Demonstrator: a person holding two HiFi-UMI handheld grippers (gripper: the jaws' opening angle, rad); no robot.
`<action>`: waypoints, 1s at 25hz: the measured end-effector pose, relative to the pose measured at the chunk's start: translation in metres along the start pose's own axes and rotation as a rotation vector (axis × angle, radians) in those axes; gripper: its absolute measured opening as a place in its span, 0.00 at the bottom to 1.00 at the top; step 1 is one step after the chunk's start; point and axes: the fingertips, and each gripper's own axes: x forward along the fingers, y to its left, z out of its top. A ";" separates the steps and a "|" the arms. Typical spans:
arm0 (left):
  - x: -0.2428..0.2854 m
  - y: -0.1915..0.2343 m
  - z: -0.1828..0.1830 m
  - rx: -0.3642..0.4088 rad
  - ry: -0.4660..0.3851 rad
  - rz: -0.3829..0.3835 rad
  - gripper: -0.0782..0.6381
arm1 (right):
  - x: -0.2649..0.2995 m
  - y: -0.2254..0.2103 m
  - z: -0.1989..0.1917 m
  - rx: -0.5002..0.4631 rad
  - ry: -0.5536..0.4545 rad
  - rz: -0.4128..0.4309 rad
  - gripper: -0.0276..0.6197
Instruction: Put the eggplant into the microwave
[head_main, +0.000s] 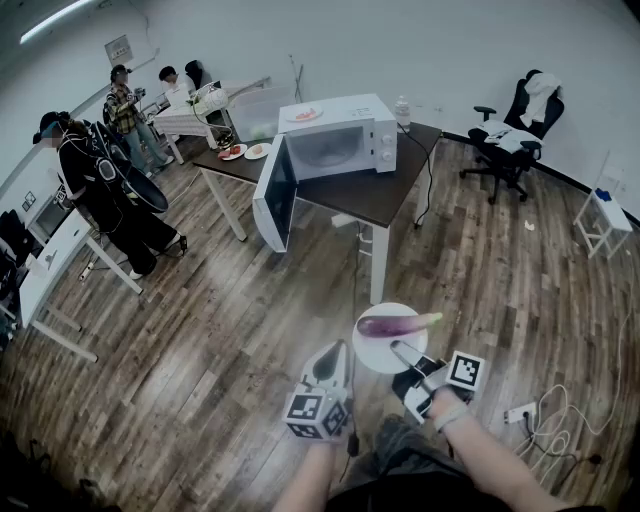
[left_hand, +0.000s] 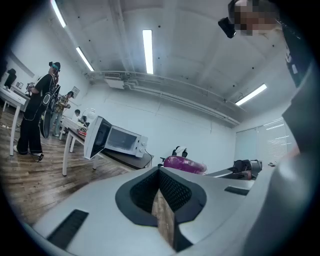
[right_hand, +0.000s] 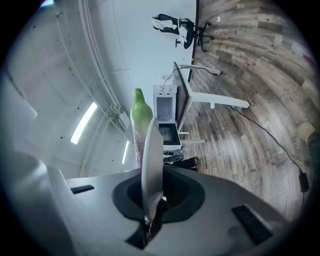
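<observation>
A purple eggplant (head_main: 395, 324) with a green stem lies on a white plate (head_main: 372, 352). My right gripper (head_main: 400, 348) is shut on the plate's near rim and holds it level above the wooden floor. In the right gripper view the plate (right_hand: 152, 155) stands edge-on between the jaws, with the eggplant (right_hand: 141, 112) behind it. My left gripper (head_main: 335, 352) is shut and empty, just left of the plate. The white microwave (head_main: 345, 145) sits on a dark table (head_main: 385, 195) ahead, and its door (head_main: 275, 195) hangs wide open. The left gripper view shows the eggplant (left_hand: 184, 164) and the microwave (left_hand: 122, 140).
People (head_main: 105, 180) stand by white tables at the left and far back. Plates of food (head_main: 245, 151) and a bottle (head_main: 403, 112) sit near the microwave. An office chair (head_main: 515, 135) and a white stool (head_main: 605, 220) stand at the right. Cables and a power strip (head_main: 520, 412) lie on the floor.
</observation>
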 end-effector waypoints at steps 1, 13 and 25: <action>0.005 0.000 0.000 0.001 0.004 0.002 0.11 | 0.002 0.001 0.004 -0.001 0.002 0.003 0.05; 0.086 0.014 -0.004 0.002 0.038 0.025 0.11 | 0.041 -0.010 0.075 -0.015 0.034 -0.005 0.05; 0.172 0.040 0.003 -0.002 0.019 0.092 0.11 | 0.083 -0.014 0.160 -0.055 0.079 -0.001 0.06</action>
